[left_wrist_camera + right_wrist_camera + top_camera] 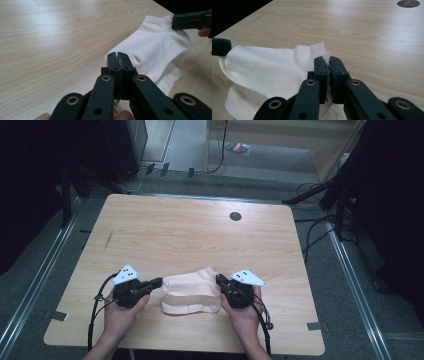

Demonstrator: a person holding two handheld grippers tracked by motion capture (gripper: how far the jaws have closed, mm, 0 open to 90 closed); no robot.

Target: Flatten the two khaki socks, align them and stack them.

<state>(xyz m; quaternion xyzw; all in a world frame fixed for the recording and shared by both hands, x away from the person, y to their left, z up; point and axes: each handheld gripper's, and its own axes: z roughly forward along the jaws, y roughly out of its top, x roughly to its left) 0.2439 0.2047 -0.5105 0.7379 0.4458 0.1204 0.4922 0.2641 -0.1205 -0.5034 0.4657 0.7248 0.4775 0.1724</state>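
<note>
Two pale socks point(192, 292) lie stacked near the front edge of the bench point(200, 230), the upper one stretched between both tools. The left gripper point(159, 282) has its jaws clenched on its left end, the right gripper point(219, 280) on the cuff. Pairing looks half done; a fold or roll likely remains.

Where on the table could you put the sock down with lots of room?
Most of the table is bare: the whole far half beyond the sock, up to the round hole. It is crowded only at the near edge, where the left gripper and right gripper pinch the sock's ends.
</note>
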